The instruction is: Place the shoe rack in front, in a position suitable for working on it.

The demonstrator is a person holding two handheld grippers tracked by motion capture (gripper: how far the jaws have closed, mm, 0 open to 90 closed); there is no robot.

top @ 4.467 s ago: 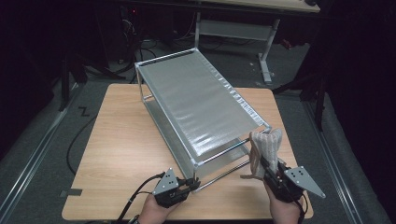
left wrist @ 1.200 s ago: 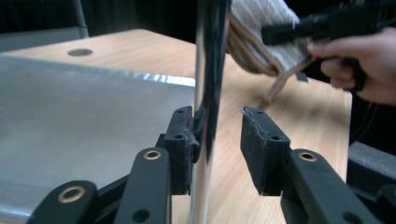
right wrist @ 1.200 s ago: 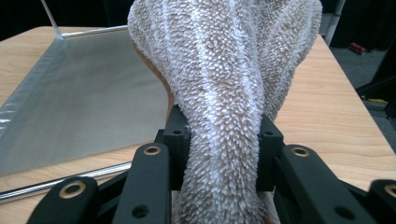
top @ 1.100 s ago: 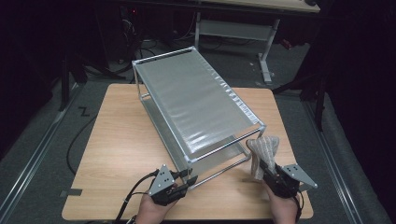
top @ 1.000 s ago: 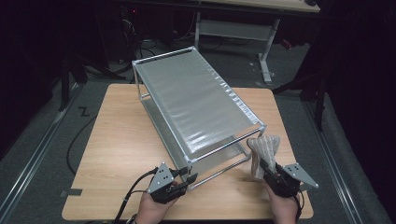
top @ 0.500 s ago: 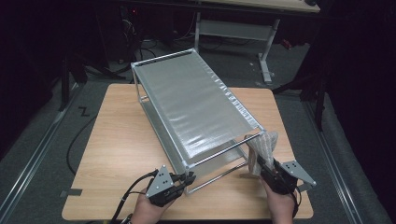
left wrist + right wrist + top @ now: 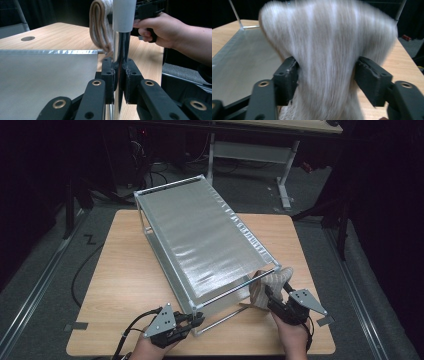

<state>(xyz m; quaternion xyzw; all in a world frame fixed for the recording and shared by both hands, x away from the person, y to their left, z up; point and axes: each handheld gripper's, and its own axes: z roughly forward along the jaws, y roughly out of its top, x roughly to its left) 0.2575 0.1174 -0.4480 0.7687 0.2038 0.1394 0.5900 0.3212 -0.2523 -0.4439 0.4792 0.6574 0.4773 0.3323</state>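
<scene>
A metal rack [image 7: 200, 235] with silver fabric shelves stands on the wooden table [image 7: 120, 270]. My left gripper [image 7: 197, 320] is shut on the rack's near-left post [image 7: 120, 50], low down; its jaws [image 7: 119, 72] press the chrome tube from both sides. A folded beige striped cloth [image 7: 267, 282] is held upright at the rack's near-right corner, just under the front top rail. My right gripper [image 7: 272, 295] is shut on this cloth [image 7: 327, 50], which bulges above the jaws [image 7: 327, 80]. In the left gripper view the cloth [image 7: 100, 25] hangs over the lower shelf's front edge.
The lower silver shelf [image 7: 242, 65] stretches away to the left of the cloth. A hand [image 7: 160, 30] holding the right gripper is close behind the post. Bare table [image 7: 285, 240] lies right of the rack; a desk frame [image 7: 250, 150] stands on the floor beyond.
The right gripper has carried the cloth left and in toward the rack's near-right corner. The rack has shifted slightly left. The left gripper still holds the post.
</scene>
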